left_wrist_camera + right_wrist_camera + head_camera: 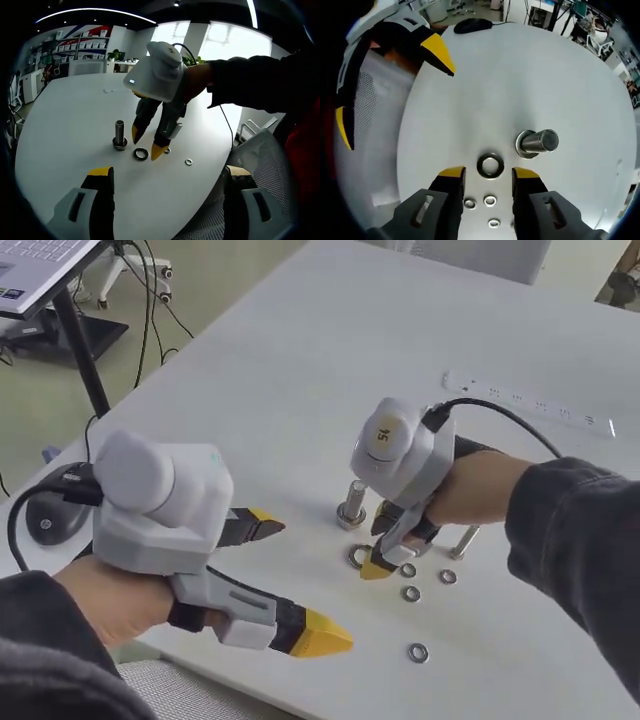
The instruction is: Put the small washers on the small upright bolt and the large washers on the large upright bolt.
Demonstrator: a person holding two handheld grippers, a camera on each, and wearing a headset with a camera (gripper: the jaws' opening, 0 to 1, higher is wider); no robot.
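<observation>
A large washer [358, 557] lies flat on the white table [300, 370], just in front of the large upright bolt [352, 505]. My right gripper [383, 558] points down at the washer, open. In the right gripper view the large washer [490, 165] sits between and just ahead of the yellow tips of my right gripper [489, 173], and the large bolt [537, 142] is to the right. The small bolt [463, 540] stands by the right hand. Several small washers [411, 593] lie scattered nearby. My left gripper [295, 580] hovers open and holds nothing, at the near left.
A white power strip [530, 400] lies at the far right of the table. A black mouse [45, 520] sits by the table's left edge, and a laptop on a stand [40, 265] is beyond it. The table's near edge [200, 660] runs right under my left gripper.
</observation>
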